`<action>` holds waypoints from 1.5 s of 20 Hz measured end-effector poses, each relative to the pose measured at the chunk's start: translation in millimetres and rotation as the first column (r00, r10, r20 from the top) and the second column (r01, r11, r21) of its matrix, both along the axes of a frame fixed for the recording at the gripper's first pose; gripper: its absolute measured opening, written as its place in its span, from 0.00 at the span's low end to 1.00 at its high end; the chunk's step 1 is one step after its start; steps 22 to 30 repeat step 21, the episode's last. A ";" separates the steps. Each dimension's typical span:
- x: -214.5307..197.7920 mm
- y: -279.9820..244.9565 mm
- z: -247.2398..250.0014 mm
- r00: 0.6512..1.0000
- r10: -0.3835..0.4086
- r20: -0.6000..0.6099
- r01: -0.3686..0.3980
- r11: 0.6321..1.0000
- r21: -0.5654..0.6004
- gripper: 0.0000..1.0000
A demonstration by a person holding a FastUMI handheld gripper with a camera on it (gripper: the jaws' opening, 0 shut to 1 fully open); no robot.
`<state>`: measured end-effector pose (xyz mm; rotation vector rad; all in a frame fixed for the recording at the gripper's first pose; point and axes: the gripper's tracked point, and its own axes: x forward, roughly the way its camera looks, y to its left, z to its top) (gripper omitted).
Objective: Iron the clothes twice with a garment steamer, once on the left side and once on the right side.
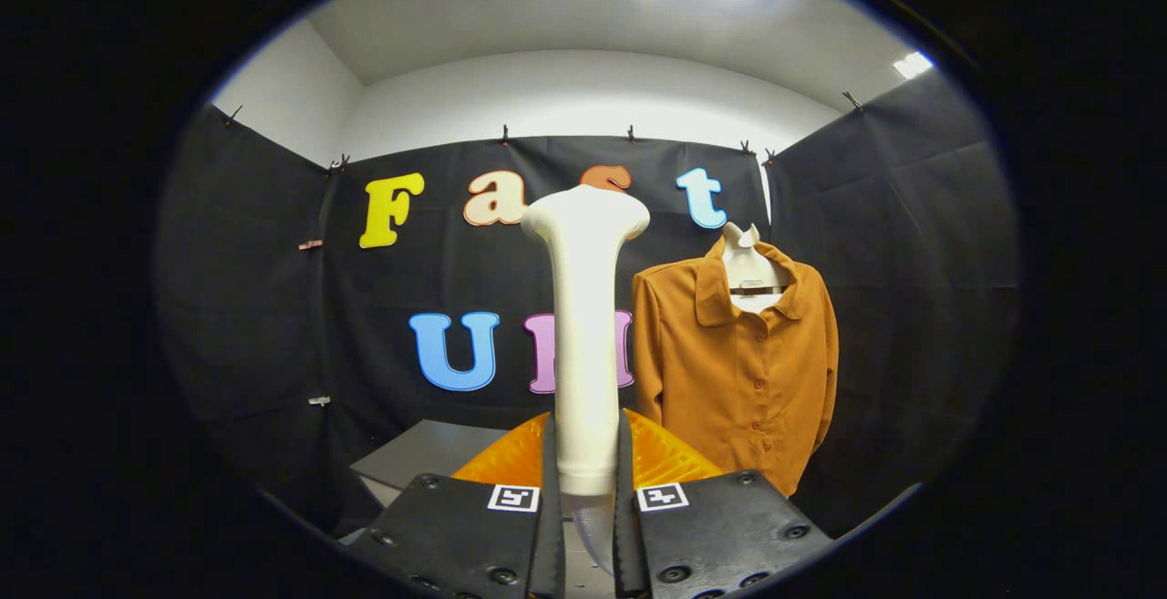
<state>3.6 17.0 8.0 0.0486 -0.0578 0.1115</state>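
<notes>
My gripper (584, 490) is shut on the white garment steamer (584, 325), both fingers pressing its handle near the lower end. The steamer stands upright between the fingers, its wide head at the top. An orange-brown button shirt (738, 371) with a collar hangs on a white hanger form (749, 266) against the black wall, beyond the fingers and to the right of the steamer. The steamer head is apart from the shirt, well to its left.
A grey box-like surface (424, 462) lies low to the left of the fingers. Black cloth walls close the booth at the back and on both sides.
</notes>
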 end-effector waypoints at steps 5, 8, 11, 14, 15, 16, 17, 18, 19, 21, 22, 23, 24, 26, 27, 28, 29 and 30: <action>-1.1 4.9 -5.3 1.000 0.001 -0.002 -0.001 1.000 -0.017 0.24; -0.3 1.3 -11.0 1.000 -0.005 -0.011 0.005 1.000 -0.022 0.24; 0.4 -2.3 -13.9 1.000 -0.014 -0.012 0.014 1.000 -0.022 0.24; 0.4 -3.9 -10.6 1.000 -0.012 -0.006 0.012 1.000 -0.017 0.24; 0.5 -5.5 -9.8 1.000 -0.015 -0.001 0.015 1.000 -0.020 0.24; 0.7 -6.6 -8.9 1.000 -0.017 0.001 0.017 1.000 -0.021 0.24; 1.3 -7.2 -9.2 1.000 -0.019 0.003 0.019 1.000 -0.020 0.24; 1.4 -7.4 -8.8 1.000 -0.020 0.002 0.020 1.000 -0.019 0.24; 1.5 -7.5 -9.0 1.000 -0.021 0.003 0.021 1.000 -0.018 0.24; 1.7 -7.4 -10.0 1.000 -0.020 0.001 0.020 1.000 -0.019 0.24; 1.7 -7.4 -10.0 1.000 -0.020 0.001 0.020 1.000 -0.019 0.24; 1.7 -7.4 -10.0 1.000 -0.020 0.001 0.020 1.000 -0.019 0.24; 1.7 -7.4 -10.0 1.000 -0.020 0.001 0.020 1.000 -0.019 0.24; 1.7 -7.4 -10.0 1.000 -0.020 0.001 0.020 1.000 -0.019 0.24; 1.7 -7.4 -10.0 1.000 -0.020 0.001 0.020 1.000 -0.019 0.24; 1.7 -7.4 -10.0 1.000 -0.020 0.001 0.020 1.000 -0.019 0.24; 1.7 -7.4 -10.0 1.000 -0.020 0.001 0.020 1.000 -0.019 0.24; 1.7 -7.4 -10.0 1.000 -0.020 0.001 0.020 1.000 -0.019 0.24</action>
